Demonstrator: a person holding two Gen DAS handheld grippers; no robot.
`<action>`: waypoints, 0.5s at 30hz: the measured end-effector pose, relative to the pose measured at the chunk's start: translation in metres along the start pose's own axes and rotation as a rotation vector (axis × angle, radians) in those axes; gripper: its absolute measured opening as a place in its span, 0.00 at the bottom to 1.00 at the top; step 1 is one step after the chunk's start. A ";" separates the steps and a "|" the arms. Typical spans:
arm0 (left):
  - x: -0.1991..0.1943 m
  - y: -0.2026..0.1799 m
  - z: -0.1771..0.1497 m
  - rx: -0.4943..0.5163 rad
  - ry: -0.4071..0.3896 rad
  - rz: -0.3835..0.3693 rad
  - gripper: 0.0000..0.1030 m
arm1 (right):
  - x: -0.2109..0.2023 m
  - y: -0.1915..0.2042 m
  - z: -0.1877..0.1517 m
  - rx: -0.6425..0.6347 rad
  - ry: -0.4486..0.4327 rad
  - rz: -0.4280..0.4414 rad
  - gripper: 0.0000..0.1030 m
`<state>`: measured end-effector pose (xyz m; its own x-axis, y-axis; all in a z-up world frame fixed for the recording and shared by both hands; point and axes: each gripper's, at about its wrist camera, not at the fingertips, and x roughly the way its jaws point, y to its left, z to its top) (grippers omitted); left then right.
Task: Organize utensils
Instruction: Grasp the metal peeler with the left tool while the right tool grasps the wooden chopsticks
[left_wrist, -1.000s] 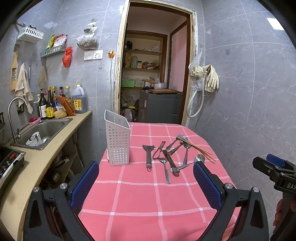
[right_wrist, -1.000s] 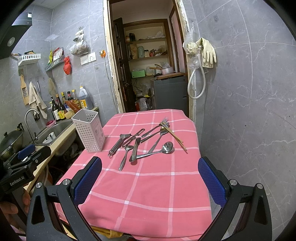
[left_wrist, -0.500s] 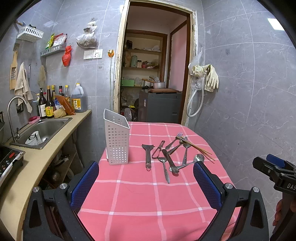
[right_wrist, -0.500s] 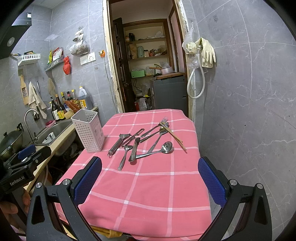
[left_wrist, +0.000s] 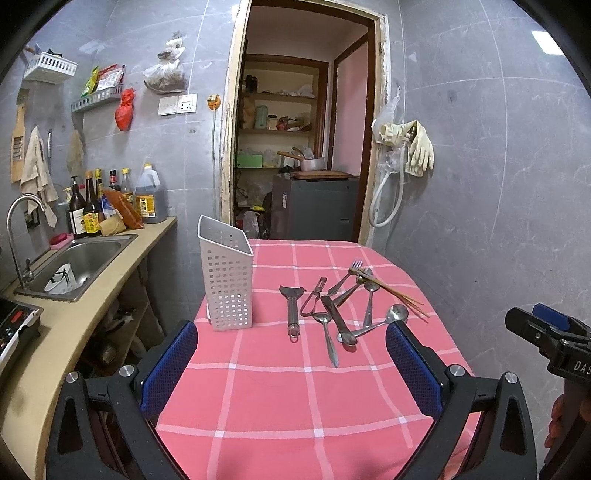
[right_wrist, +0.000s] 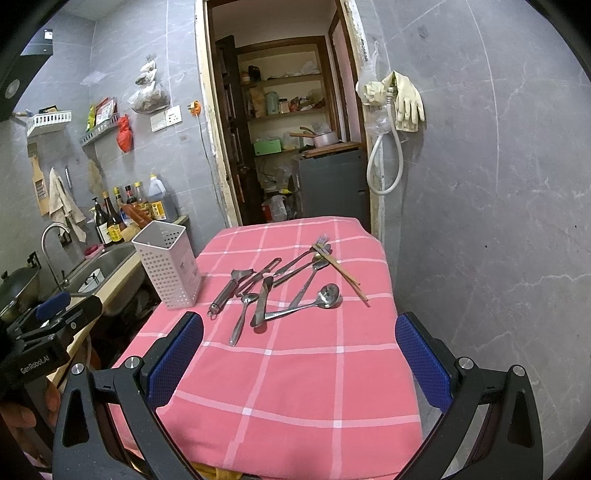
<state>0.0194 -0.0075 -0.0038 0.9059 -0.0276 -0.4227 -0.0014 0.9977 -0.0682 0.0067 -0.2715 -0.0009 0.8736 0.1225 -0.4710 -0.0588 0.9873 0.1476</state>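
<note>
Left wrist view showed the left gripper (left_wrist: 291, 363) spread wide and empty over the near table (left_wrist: 280, 417); against 1 second earlier the holder (left_wrist: 226, 280) and utensils (left_wrist: 332, 310) sat slightly higher and larger in frame, so the gripper had crept forward a little. Nothing on the cloth had moved. I judged the task not yet begun, with both tools only approaching. The right gripper (right_wrist: 299, 354) was likewise spread and empty. Only the right view looked down into the holder's open top; only the left showed the cup in the sink (left_wrist: 74, 266).
</note>
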 end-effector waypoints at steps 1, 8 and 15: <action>0.002 0.000 0.001 -0.001 0.002 -0.002 1.00 | 0.001 0.002 0.001 0.001 0.001 -0.003 0.99; 0.020 0.002 0.009 0.008 0.006 -0.028 1.00 | 0.016 0.007 0.010 0.007 0.000 -0.031 0.99; 0.047 0.005 0.023 0.049 -0.010 -0.067 1.00 | 0.040 0.007 0.027 0.027 -0.011 -0.078 0.99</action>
<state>0.0716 -0.0027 -0.0034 0.9073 -0.0939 -0.4098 0.0797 0.9955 -0.0516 0.0538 -0.2624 0.0048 0.8804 0.0439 -0.4722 0.0224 0.9907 0.1339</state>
